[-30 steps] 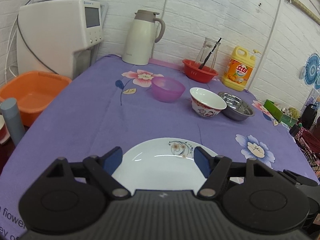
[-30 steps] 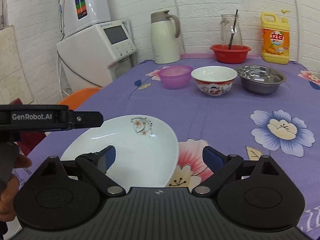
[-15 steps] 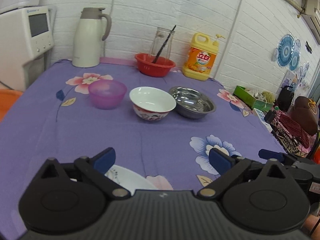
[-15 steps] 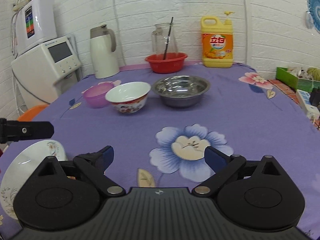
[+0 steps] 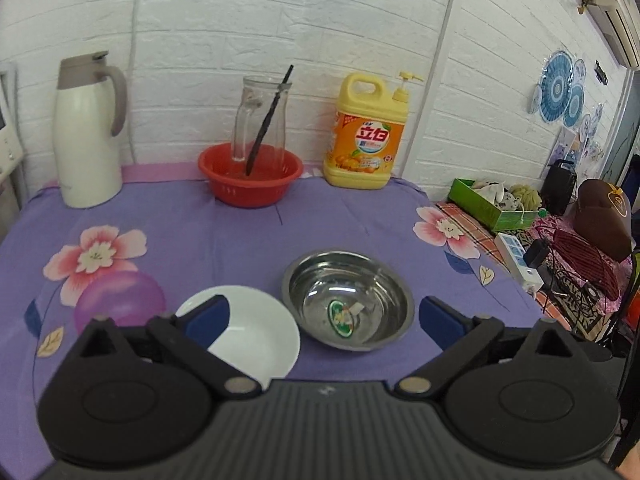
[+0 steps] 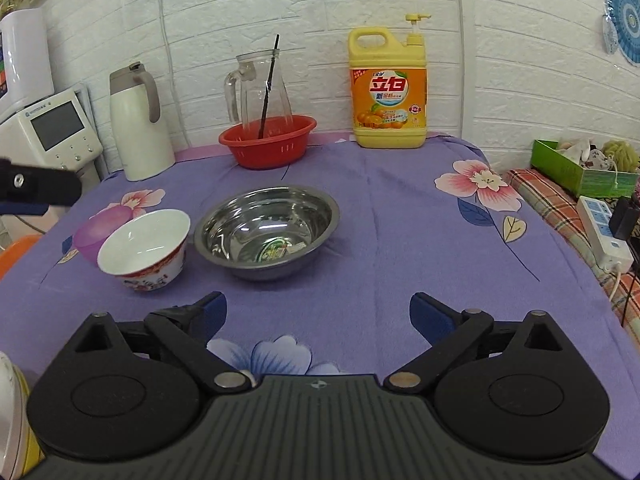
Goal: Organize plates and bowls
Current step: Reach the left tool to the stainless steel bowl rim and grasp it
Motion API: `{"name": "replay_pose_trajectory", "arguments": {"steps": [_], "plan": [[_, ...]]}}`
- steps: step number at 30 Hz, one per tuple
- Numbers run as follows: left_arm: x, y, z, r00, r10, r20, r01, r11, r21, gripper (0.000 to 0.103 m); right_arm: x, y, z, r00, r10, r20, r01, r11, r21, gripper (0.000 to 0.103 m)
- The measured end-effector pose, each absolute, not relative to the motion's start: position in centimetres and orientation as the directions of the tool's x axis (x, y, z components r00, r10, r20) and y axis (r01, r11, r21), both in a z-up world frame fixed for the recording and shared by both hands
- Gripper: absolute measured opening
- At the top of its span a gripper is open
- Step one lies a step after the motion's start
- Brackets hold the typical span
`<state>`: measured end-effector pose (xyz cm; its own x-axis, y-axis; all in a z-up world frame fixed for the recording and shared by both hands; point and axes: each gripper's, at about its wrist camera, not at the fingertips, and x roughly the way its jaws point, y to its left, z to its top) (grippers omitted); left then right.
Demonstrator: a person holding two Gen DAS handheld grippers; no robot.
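Purple flowered cloth (image 6: 400, 216) lies bare right of the steel bowl (image 6: 267, 230), out to the table's right edge. White patterned bowl (image 6: 146, 246) sits just left of it, rims near; pink bowl (image 6: 96, 232) behind that. Left gripper (image 5: 322, 316) spread wide above both bowls, empty. Right gripper (image 6: 316, 312) also wide, nothing between the pads, over clear near cloth.

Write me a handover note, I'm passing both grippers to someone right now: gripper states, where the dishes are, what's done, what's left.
Left gripper: open, empty, over the bowls.
Right gripper: open, empty, short of the bowls.
Purple bowl, white ceramic bowl and steel bowl sit in a row on the purple cloth, separate.
Done: no bowl nested or stacked.
Left: gather the three bowls. The plate isn't clearly visible now.
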<state>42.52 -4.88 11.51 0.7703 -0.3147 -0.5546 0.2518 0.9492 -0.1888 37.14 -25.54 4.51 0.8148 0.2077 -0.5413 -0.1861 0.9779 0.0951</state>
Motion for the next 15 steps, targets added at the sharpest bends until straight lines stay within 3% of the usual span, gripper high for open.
{"name": "replay_pose_trajectory", "arguments": {"steps": [7,15], "plan": [[52.1,-6.5,8.3,0.678,-0.371,-0.635,0.273,0.929,-0.251,0.099,43.3,-25.8,4.4,0.797,0.207,-0.567,-0.167,0.978,0.123,0.103],[56.5,-8.1,4.8,0.634,-0.293,-0.716,0.279,0.950,-0.141,0.099,48.8,-24.5,2.1,0.747,0.257,-0.613,-0.175,0.966,0.191,0.103]]}}
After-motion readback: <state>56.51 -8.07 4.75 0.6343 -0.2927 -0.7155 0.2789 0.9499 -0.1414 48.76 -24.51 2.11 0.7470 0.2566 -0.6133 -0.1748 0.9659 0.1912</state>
